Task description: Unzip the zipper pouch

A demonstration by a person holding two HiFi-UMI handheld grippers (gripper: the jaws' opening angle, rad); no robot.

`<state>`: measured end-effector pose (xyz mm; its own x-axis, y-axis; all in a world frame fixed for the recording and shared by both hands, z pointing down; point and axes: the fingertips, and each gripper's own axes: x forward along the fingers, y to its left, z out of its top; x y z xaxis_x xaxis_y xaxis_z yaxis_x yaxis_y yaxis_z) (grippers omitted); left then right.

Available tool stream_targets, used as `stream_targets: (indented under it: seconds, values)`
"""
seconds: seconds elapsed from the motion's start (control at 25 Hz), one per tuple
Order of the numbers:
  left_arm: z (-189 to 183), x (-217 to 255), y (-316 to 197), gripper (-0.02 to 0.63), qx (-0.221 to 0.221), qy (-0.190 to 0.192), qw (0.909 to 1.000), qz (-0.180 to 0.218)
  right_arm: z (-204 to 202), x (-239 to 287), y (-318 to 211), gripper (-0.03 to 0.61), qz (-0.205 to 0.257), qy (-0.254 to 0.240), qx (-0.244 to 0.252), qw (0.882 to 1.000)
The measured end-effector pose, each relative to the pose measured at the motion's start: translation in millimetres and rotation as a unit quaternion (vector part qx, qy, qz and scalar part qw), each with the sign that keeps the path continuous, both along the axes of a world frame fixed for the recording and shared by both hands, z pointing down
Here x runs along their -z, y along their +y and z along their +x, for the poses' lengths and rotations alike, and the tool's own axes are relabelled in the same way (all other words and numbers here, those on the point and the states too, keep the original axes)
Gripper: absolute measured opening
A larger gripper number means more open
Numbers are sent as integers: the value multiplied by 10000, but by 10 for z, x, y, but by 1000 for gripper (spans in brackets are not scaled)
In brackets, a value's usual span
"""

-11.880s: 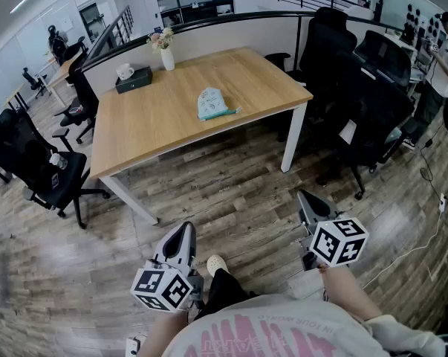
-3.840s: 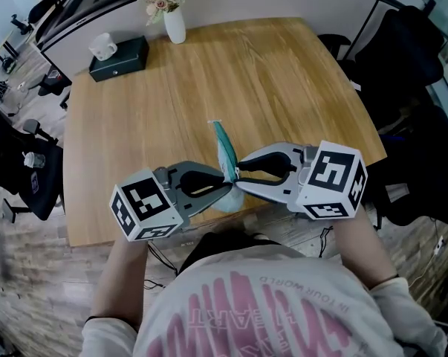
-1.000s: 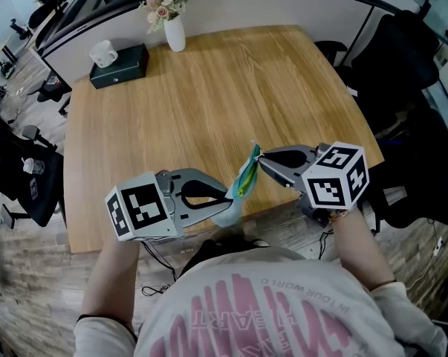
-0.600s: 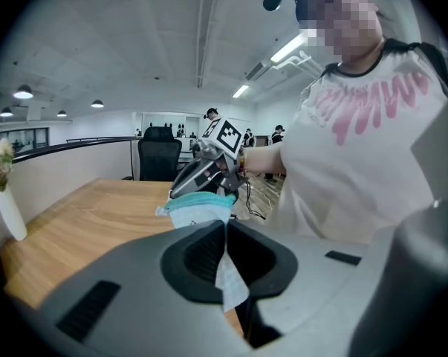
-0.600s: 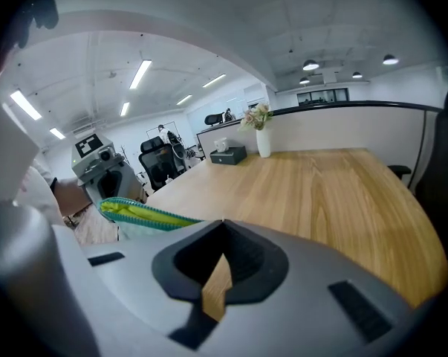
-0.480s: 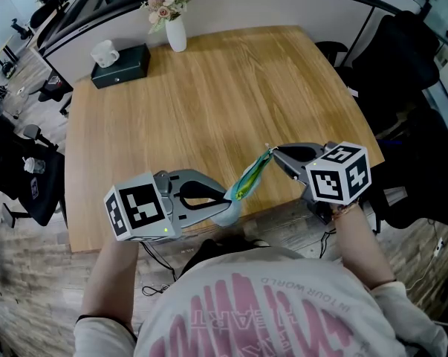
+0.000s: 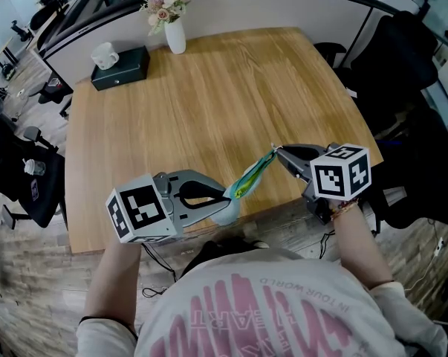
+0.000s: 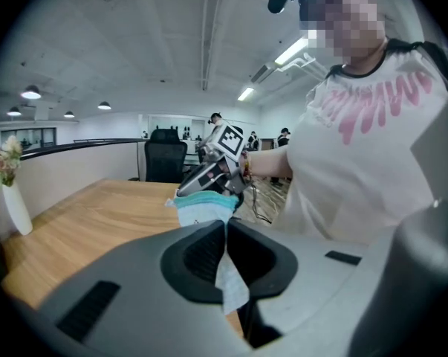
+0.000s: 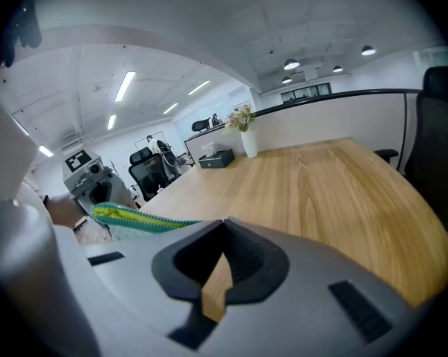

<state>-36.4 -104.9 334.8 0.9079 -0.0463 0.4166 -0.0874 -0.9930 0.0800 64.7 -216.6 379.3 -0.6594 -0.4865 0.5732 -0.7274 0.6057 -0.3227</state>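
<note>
The pale blue zipper pouch (image 7: pixel 242 186) hangs in the air over the table's near edge, stretched between both grippers. My left gripper (image 7: pixel 227 197) is shut on the pouch's fabric corner, which sticks through between the jaws in the left gripper view (image 8: pixel 225 274). My right gripper (image 7: pixel 276 151) is shut at the far end of the teal and yellow zipper (image 9: pixel 134 218), on the zipper pull, which is hidden between the tips. The zipper band runs taut up and right from the pouch body (image 8: pixel 203 207) to the right gripper (image 8: pixel 209 173).
The wooden table (image 7: pixel 209 88) holds a white vase with flowers (image 7: pixel 174 36), a dark tissue box (image 7: pixel 119 62) and a white mug (image 7: pixel 103 50) at its far left. Black office chairs (image 7: pixel 402 58) stand to the right and left of it.
My right gripper has moved to the right, away from the left one, and the zipper band has drawn out longer and flatter between them. The left gripper has kept its place.
</note>
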Motion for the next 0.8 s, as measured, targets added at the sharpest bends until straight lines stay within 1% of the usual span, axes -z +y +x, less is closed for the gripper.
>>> stream_targets:
  seconds: [0.04,0.08,0.12,0.16,0.2,0.24,0.32,0.36,0.44,0.48,0.52,0.56,0.64,0.72,0.8]
  values:
    - [6,16,-91,14,289,120,9995,36,18,-20,-36,2,31,10,-148,9999]
    - [5,35,-206,14,671,265,9974,73,40,-46,-83,3,48,-14,-357,9993]
    - [-2,50,-327,14,1103,404,9930,111,56,-79,-131,8,26,-94,-599,9982]
    - [-16,54,-439,14,1533,505,9868,156,60,-115,-169,37,-36,-225,-827,9963]
    - [-32,47,-536,14,1932,560,9793,205,51,-147,-191,140,-118,-383,-1019,9940]
    - [-51,34,-619,14,2296,589,9712,237,36,-168,-201,215,-192,-535,-1176,9914]
    - [-114,21,-761,14,2979,711,9518,192,7,-160,-209,144,-231,-779,-1442,9862]
    - [-164,26,-825,14,3325,822,9394,126,-9,-132,-215,130,-197,-877,-1555,9837]
    - [-291,43,-933,15,3988,1043,9111,13,-41,-32,-236,115,-32,-1057,-1730,9792]
    - [-353,52,-971,15,4261,1141,8975,-15,-54,34,-251,78,91,-1139,-1792,9771]
    - [-408,62,-997,15,4478,1235,8856,-27,-65,103,-266,51,212,-1216,-1841,9751]
    - [-458,73,-1013,15,4649,1315,8756,-24,-73,174,-280,40,320,-1294,-1886,9730]
    - [-557,102,-1025,15,4916,1433,8590,26,-74,314,-304,-3,517,-1441,-1982,9681]
    - [-669,131,-1030,15,5169,1539,8421,81,-48,439,-322,-3,717,-1514,-2090,9635]
    - [-801,142,-1043,15,5442,1611,8232,125,0,527,-343,-3,915,-1516,-2219,9588]
